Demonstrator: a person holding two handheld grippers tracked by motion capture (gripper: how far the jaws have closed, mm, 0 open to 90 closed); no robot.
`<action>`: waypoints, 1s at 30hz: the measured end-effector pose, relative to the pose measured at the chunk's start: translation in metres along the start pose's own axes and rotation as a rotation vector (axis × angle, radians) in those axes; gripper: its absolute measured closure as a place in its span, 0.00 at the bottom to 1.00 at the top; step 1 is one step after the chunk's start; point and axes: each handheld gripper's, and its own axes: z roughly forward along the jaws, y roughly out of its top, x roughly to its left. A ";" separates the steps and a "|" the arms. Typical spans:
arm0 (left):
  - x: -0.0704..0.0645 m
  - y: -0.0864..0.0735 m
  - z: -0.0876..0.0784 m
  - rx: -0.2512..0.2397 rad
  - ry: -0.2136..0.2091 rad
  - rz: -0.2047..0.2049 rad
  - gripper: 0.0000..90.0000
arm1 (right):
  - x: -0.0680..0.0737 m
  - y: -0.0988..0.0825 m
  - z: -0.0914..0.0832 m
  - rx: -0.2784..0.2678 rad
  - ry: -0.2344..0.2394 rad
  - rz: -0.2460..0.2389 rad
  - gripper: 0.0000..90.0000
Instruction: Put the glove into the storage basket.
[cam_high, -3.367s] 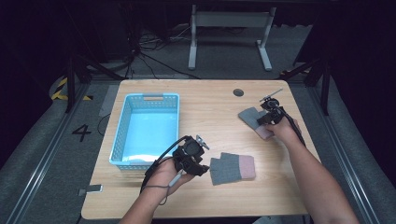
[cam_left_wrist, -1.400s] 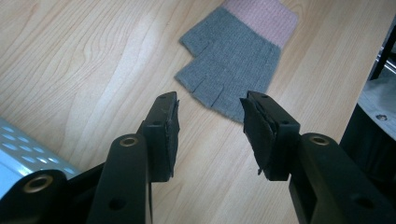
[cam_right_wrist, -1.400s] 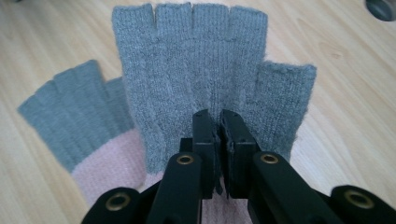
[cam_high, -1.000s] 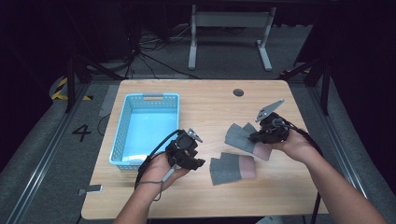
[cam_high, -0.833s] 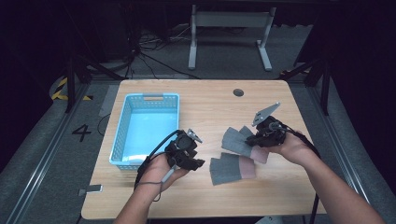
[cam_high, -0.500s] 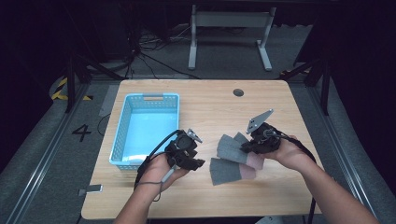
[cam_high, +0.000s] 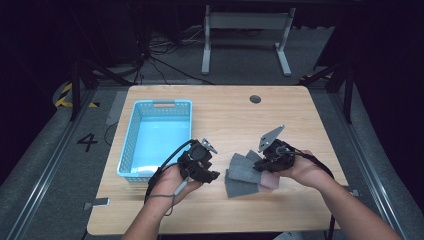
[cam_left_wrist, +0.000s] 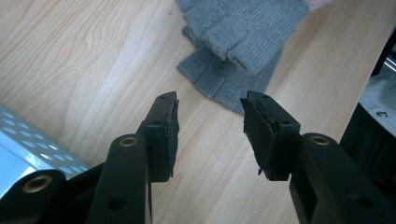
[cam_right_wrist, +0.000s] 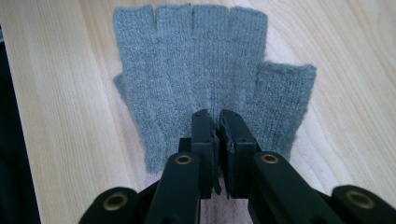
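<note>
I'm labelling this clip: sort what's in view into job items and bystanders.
In the job: held grey glove, second grey glove on the table, right gripper pinching the first, left gripper open nearby.

Lying about: blue basket, table.

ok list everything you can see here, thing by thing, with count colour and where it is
fingerless gloves: two, grey with pink cuffs, right of centre near the front edge; one lies flat on the table, the other is held over it
basket: one, light blue plastic, left half of the table, nothing seen inside
table: one, light wood, with a dark round hole near the far edge
desk frame: one, grey metal, on the floor behind the table
left gripper: one, black, jaws open over bare wood short of the gloves
right gripper: one, black, jaws pinching the upper glove
forearms: two, entering from the bottom
</note>
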 end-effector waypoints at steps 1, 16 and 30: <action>0.000 0.000 0.000 0.001 -0.001 0.000 0.61 | 0.001 0.000 0.002 0.003 0.001 -0.002 0.94; -0.002 0.000 0.004 0.006 -0.014 0.010 0.63 | 0.007 -0.004 0.021 0.055 0.026 -0.024 0.94; -0.012 -0.002 0.028 0.102 -0.074 -0.005 0.83 | 0.011 -0.008 0.035 0.071 0.022 -0.023 0.88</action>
